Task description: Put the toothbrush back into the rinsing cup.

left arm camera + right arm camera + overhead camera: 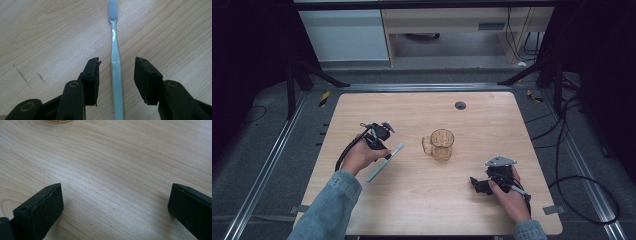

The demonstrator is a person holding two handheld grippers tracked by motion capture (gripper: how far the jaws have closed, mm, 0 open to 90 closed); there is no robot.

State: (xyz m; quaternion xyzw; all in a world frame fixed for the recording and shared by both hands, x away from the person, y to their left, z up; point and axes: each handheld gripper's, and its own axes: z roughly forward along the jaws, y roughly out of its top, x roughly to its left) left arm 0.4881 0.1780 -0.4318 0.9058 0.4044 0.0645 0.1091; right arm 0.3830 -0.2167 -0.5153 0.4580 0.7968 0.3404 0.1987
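So I've got my left gripper (116, 75) straddling the slim pale-blue plastic toothbrush (115, 60), which is lying flat on the light wooden table (422, 200), left of centre and left of the amber see-through glass mug (441, 144). The jaws aren't wide apart, but there's a visible gap between each pad and the handle, so nothing is gripped yet.

What I reckon could go wrong: the handle is thin and sits right down on the wood. If I squeeze with the pads riding too high, they'll skate over the top and the brush will just roll or squirt out sideways. It also looks a touch closer to one pad than the other, so that pad would touch first and could shove or twist it before the other catches up.

The brush's long axis runs from near-left to far-right across the table, with the bristle head at the far end, angled toward the mug. In the left gripper view it points straight away between the jaws.

My right gripper (479, 185) is parked near the right side, jaws spread wide and holding nothing.
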